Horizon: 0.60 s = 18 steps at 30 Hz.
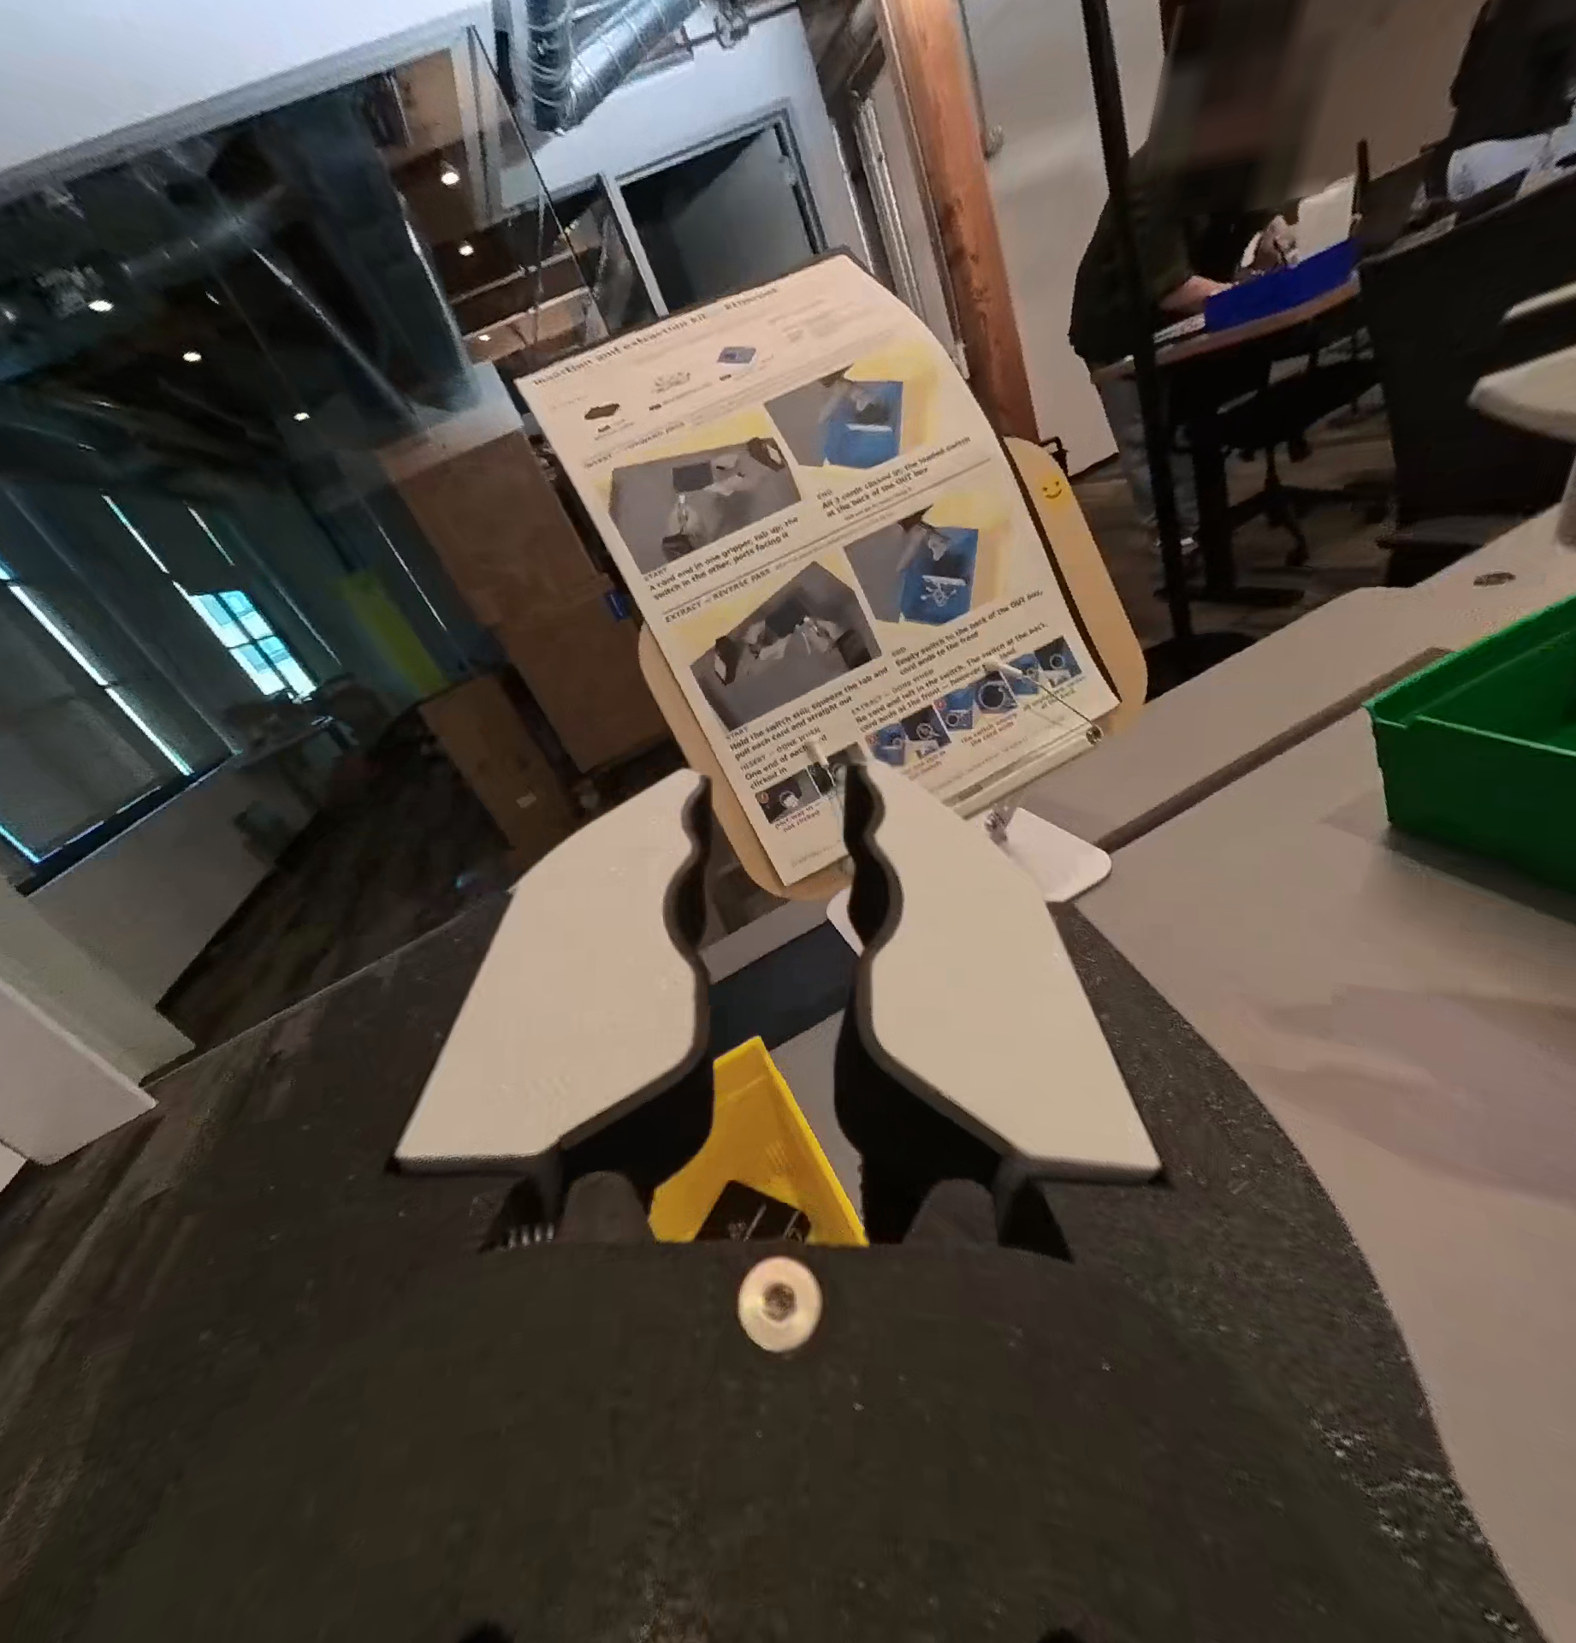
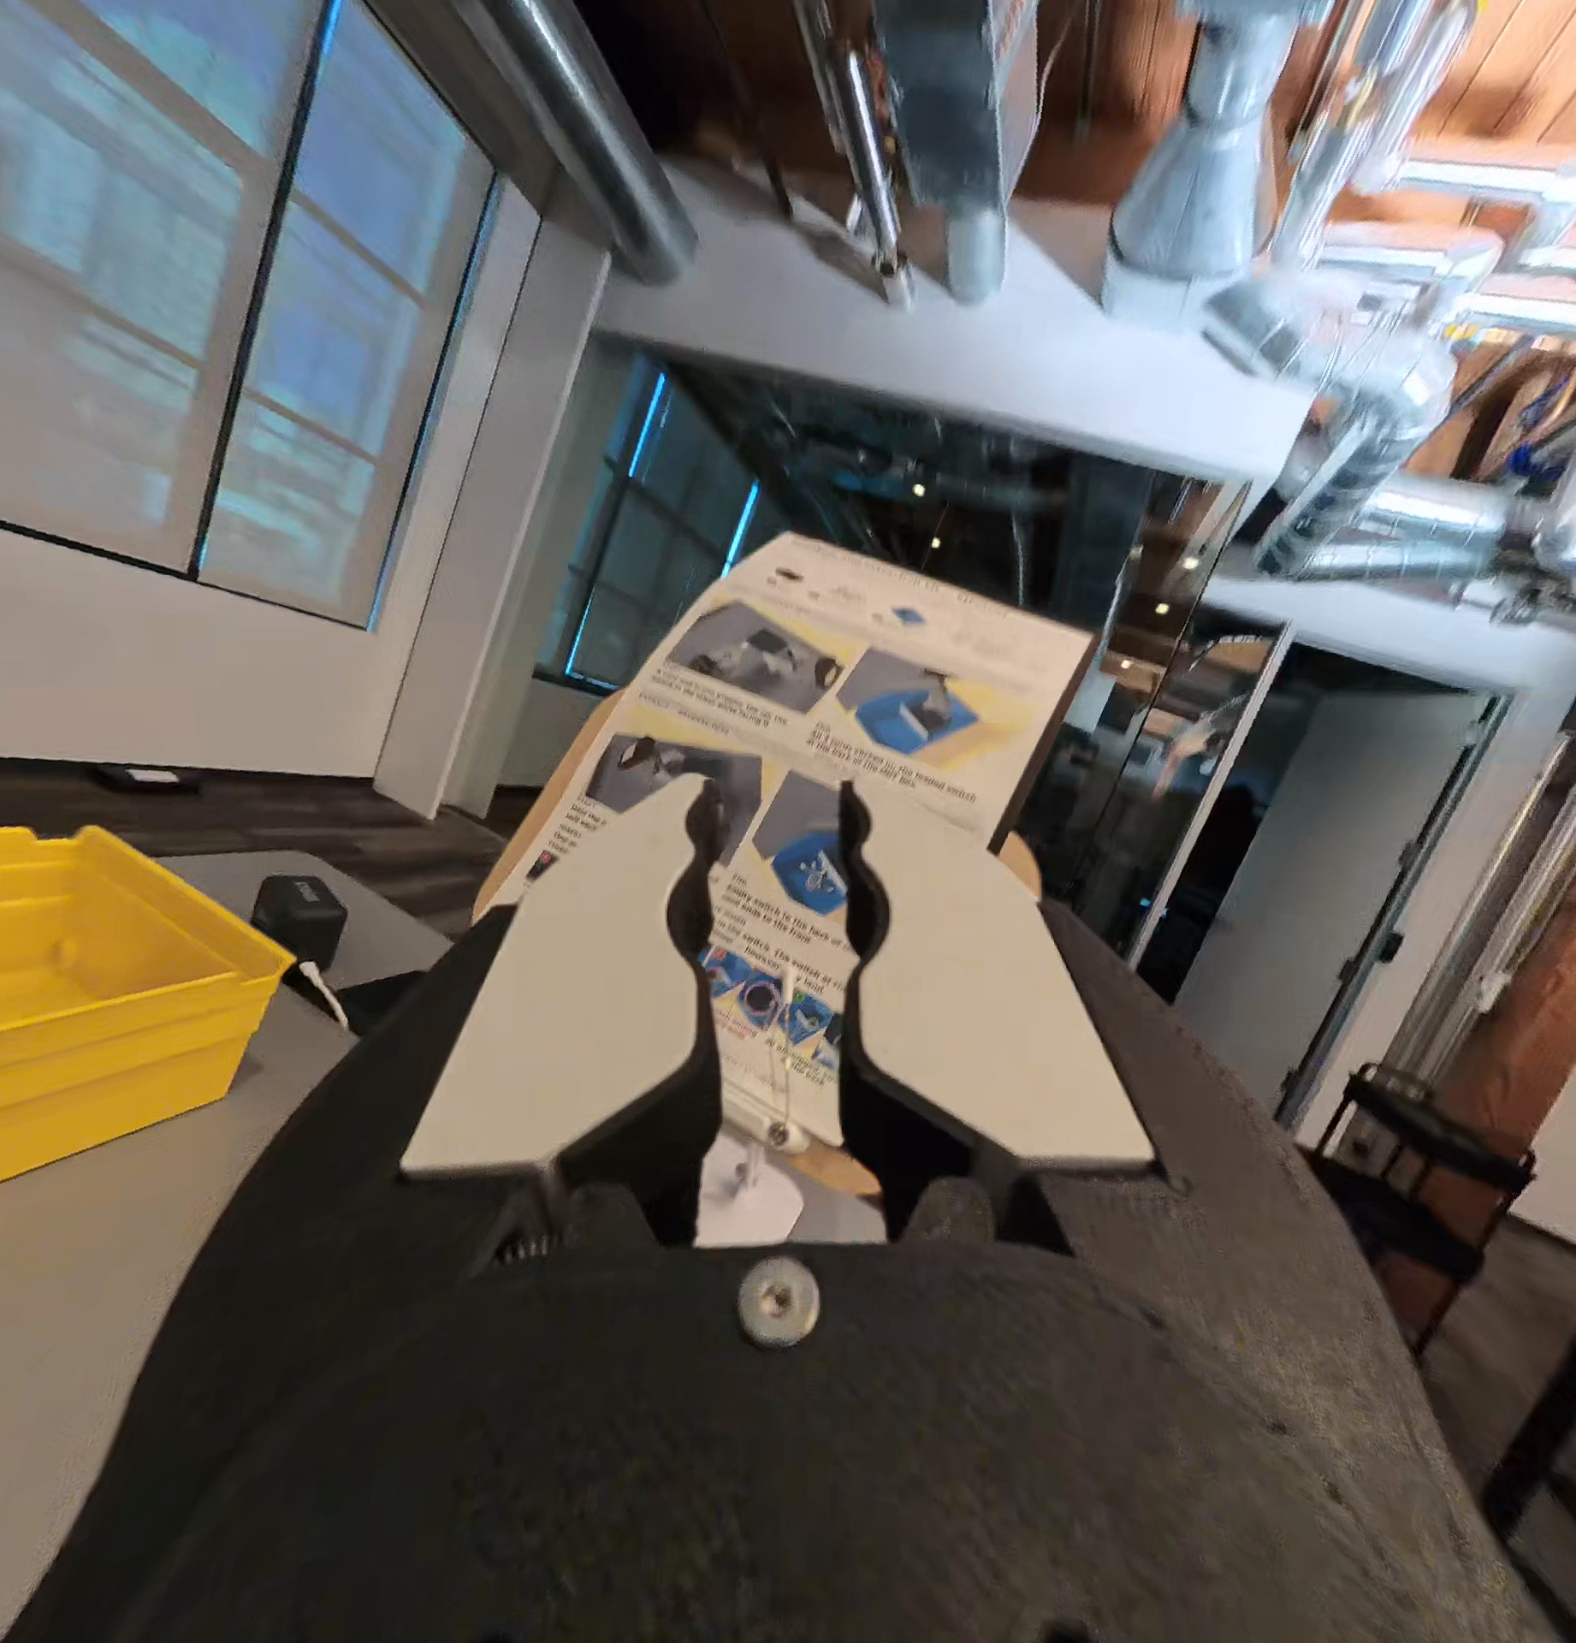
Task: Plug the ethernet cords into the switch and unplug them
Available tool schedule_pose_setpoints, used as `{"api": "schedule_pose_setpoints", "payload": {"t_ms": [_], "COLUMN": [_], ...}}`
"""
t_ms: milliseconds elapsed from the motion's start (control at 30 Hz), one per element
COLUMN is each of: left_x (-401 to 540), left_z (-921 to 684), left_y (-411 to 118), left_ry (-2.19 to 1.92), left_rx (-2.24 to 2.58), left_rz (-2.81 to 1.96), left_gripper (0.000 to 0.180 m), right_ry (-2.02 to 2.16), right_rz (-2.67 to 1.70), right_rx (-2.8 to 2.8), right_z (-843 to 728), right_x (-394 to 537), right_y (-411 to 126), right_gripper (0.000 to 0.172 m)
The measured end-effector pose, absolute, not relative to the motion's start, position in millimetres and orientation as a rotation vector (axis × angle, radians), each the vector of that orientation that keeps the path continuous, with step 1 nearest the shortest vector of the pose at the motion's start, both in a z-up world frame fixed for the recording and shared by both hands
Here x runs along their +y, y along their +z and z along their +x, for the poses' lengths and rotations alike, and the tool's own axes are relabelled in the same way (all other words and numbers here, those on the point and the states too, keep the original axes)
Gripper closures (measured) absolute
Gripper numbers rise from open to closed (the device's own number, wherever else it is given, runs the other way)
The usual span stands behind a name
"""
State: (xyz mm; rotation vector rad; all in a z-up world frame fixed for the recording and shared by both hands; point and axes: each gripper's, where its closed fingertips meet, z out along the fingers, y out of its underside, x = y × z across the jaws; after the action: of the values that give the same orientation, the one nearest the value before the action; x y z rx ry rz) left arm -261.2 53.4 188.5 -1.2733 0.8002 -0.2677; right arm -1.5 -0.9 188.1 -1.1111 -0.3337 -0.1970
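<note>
My left gripper (image 1: 777,778) is raised above the table, its fingers a little apart with nothing between them. Below it, a yellow bin (image 1: 758,1147) shows through the gap, with a flat black object (image 1: 758,1222) inside. My right gripper (image 2: 775,791) is also raised and tilted upward, fingers a little apart and empty. In the right wrist view the yellow bin (image 2: 100,978) stands at the left on the grey table (image 2: 100,1289). A small black box (image 2: 300,902) with a white cable end (image 2: 322,987) lies beside it. No ethernet cord shows in either grasp.
An instruction sheet on a wooden stand (image 1: 811,551) stands ahead of both grippers; it also shows in the right wrist view (image 2: 856,711). A green bin (image 1: 1496,756) sits at the right on the table. A person (image 1: 1193,222) works at a far desk. Tip to tip, the grippers are about 25 cm apart.
</note>
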Motion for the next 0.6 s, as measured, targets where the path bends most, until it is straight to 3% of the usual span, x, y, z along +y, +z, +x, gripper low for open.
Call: {"api": "schedule_pose_setpoints", "payload": {"t_ms": [100, 167, 333, 500, 600], "left_x": [54, 57, 86, 134, 163], "left_z": [-260, -266, -281, -306, -318], "left_y": [178, 172, 138, 62, 13], "left_ry": [-0.273, -0.266, -0.315, -0.4, -0.313], "left_rx": [0.847, 0.865, 0.982, 1.225, 1.439], "left_rz": [-1.319, -1.351, -1.545, -1.884, -1.976], "left_gripper": [0.167, 0.18, 0.18, 0.18, 0.156], "right_ry": [-0.172, -0.119, 0.023, 0.013, -0.009], "right_rz": [-1.109, -1.118, -1.1, -1.111, -1.131], "right_rx": [-0.407, -0.456, -0.482, -0.471, -0.499], "right_z": [-10, -17, -20, -7, -4], "right_x": [-13, -15, -22, -30, -32], "right_y": [194, 194, 200, 205, 203], "right_gripper": [0.169, 0.17, 0.171, 0.171, 0.171]}}
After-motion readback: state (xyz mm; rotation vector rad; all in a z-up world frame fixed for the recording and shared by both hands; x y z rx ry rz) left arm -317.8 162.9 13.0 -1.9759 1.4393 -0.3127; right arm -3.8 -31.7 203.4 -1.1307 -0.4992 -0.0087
